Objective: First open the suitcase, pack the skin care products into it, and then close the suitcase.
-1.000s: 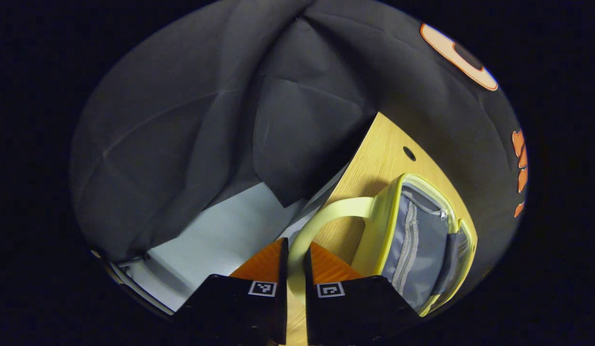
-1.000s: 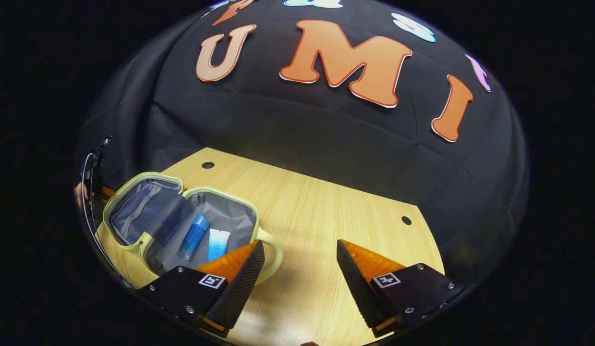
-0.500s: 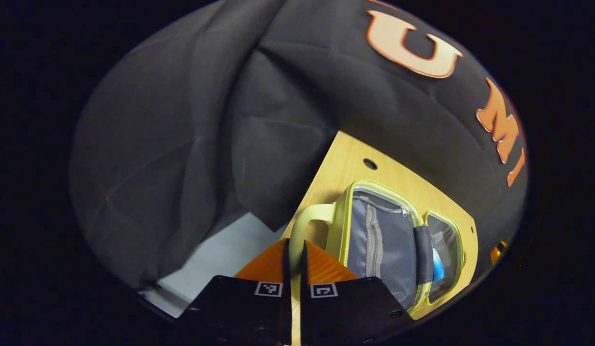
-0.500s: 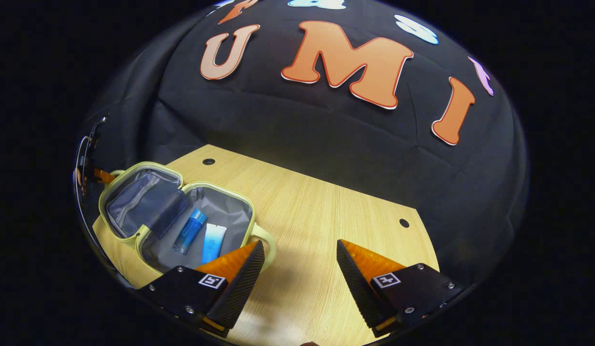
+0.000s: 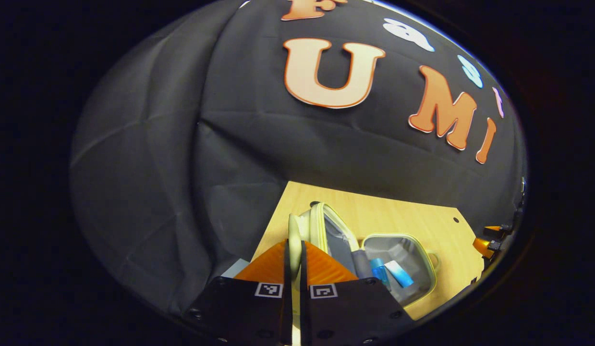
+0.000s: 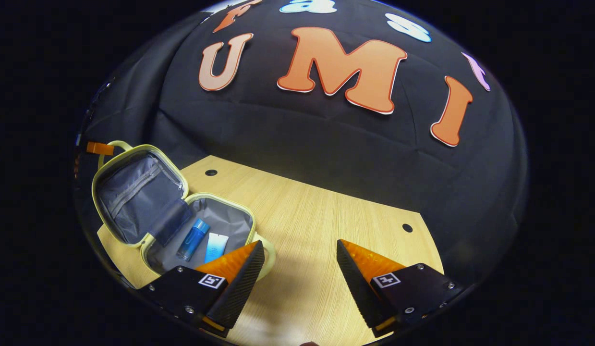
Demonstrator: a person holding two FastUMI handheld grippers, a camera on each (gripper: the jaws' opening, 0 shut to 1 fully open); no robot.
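Note:
A small yellow-green suitcase [image 6: 148,166] with grey lining lies open at the left of the wooden table [image 6: 316,216]. Its lid [image 6: 134,197] is raised and tilts up from the base [image 6: 220,221]. A blue bottle [image 6: 192,239] and a pale blue tube [image 6: 216,247] lie side by side in the base; the bottle [image 5: 377,270] and tube [image 5: 399,274] also show in the left gripper view. My left gripper [image 5: 294,254] is shut on the lid's handle [image 5: 293,235] and holds the lid [image 5: 332,235] up. My right gripper [image 6: 299,259] hovers open over bare table, right of the base.
The table has small round holes near its back edge [image 6: 211,172] and right side [image 6: 406,227]. The table's left edge [image 5: 268,226] runs close beside the suitcase, with pale floor [image 5: 237,265] below. Wide bare wood stretches to the right of the suitcase.
My left gripper has swung up and round with the handle, lifting the lid from flat on the table to a raised tilt. The right gripper has barely moved.

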